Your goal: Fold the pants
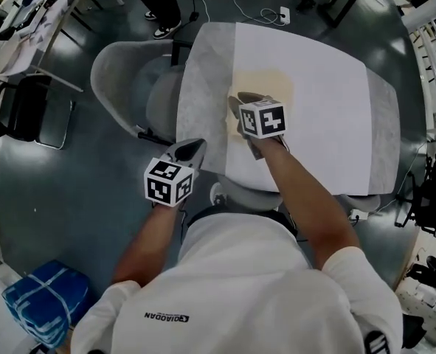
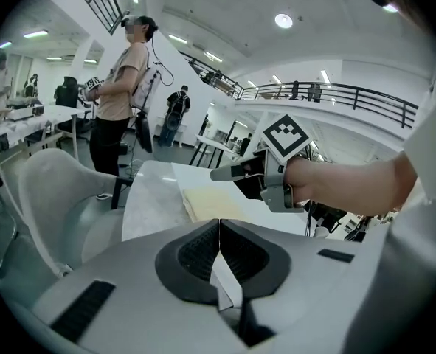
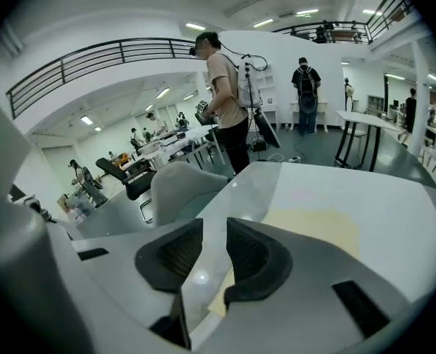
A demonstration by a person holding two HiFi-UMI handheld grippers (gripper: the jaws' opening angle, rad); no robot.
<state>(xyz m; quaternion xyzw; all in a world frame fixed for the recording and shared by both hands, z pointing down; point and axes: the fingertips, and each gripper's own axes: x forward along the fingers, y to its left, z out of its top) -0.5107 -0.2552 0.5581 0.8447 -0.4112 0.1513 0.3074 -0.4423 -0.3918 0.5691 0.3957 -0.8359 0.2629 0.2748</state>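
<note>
Pale yellow folded pants (image 1: 273, 85) lie flat on the white table (image 1: 328, 124), towards its left half. My right gripper (image 1: 240, 104) hovers over the pants' near left corner; its jaws stand open with nothing between them, and the right gripper view shows the pants (image 3: 313, 231) just beyond the pads. My left gripper (image 1: 192, 150) hangs off the table's near left corner, clear of the cloth. Its pads meet with nothing gripped. From the left gripper view the pants (image 2: 210, 203) lie ahead and the right gripper (image 2: 221, 173) floats above them.
A grey shell chair (image 1: 122, 72) stands close to the table's left side. A person (image 1: 158, 2) stands beyond the far left corner, with cables and a power strip (image 1: 284, 13) on the floor nearby. A blue bundle (image 1: 44, 301) lies at lower left.
</note>
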